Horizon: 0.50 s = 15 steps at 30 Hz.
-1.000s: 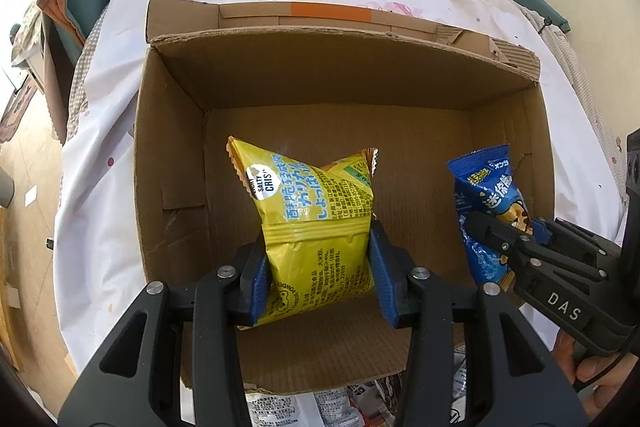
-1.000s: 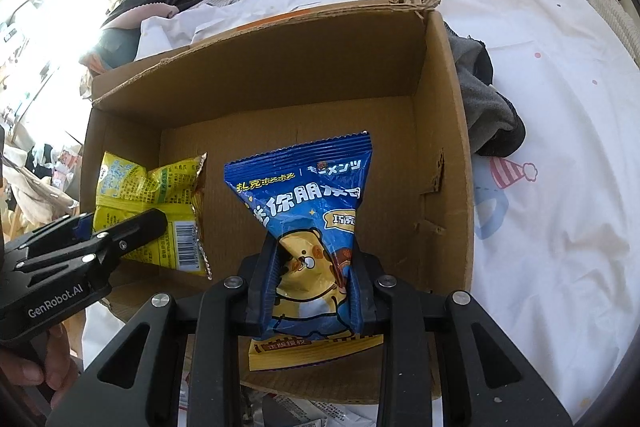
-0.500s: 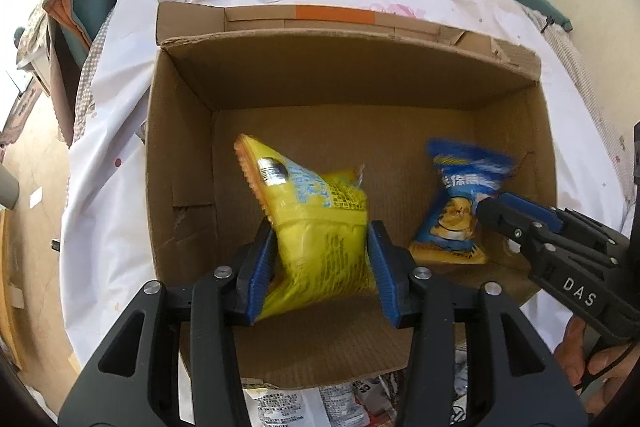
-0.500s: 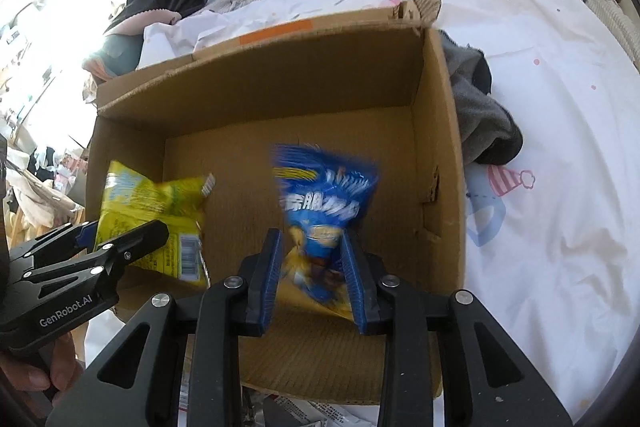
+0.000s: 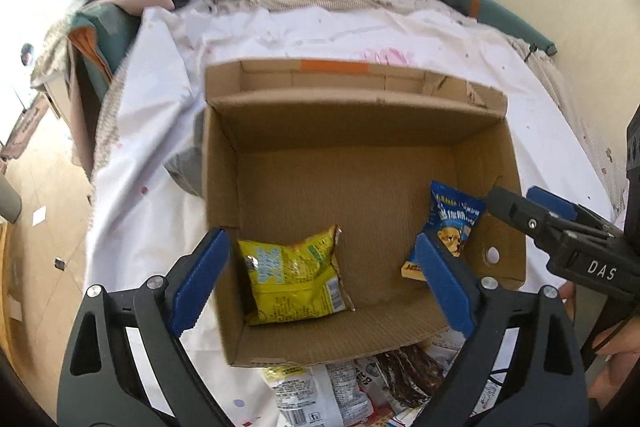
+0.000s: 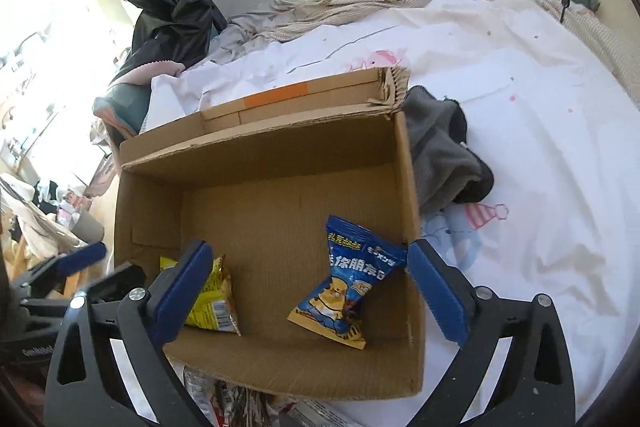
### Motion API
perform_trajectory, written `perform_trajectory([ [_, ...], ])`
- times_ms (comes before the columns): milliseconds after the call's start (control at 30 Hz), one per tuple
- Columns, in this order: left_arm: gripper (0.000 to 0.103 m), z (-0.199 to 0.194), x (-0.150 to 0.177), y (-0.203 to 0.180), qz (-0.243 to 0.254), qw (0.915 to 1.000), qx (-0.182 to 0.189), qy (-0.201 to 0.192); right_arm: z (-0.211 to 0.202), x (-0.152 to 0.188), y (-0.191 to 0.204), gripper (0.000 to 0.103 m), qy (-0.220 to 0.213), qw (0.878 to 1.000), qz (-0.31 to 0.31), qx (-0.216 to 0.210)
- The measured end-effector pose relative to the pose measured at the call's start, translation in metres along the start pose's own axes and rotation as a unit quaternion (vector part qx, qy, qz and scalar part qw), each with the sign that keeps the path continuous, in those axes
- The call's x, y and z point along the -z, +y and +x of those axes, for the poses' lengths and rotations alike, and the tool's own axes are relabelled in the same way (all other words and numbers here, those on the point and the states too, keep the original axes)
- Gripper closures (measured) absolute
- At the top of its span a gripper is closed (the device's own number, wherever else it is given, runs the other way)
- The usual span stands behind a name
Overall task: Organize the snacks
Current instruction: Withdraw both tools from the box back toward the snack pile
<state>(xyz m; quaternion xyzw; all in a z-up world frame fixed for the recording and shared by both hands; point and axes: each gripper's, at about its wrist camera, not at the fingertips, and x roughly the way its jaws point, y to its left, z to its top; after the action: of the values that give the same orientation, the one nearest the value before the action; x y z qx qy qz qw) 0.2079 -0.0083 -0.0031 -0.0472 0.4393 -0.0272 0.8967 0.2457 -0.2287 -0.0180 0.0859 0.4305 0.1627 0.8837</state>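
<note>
Both claws are spread wide, holding nothing: left gripper (image 5: 322,281); right gripper (image 6: 310,293). Crinkly yellow snack bag (image 5: 294,279) and glossy blue snack bag (image 6: 348,291) lie on the corrugated cardboard box (image 6: 280,155) floor; loose packets (image 5: 340,391) below the box are cut off.

Two snack packets lie apart in the cardboard box (image 5: 224,187) on the bed (image 6: 540,155): one packet (image 5: 292,279) left, the other packet (image 5: 450,223) right against the wall.
</note>
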Motion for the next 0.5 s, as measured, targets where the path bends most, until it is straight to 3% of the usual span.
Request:
perform_trajectory([
  [200,0.011,-0.018,0.007,0.012,-0.022,0.9992,-0.020,-0.025,-0.026,0.009,0.009,0.003,-0.015,1.000,-0.013,0.010],
  [500,0.011,-0.042,0.032,0.024,-0.040,0.9986,-0.026,-0.023,-0.056,0.034,0.003,0.001,-0.016,1.000,0.006,0.009],
])
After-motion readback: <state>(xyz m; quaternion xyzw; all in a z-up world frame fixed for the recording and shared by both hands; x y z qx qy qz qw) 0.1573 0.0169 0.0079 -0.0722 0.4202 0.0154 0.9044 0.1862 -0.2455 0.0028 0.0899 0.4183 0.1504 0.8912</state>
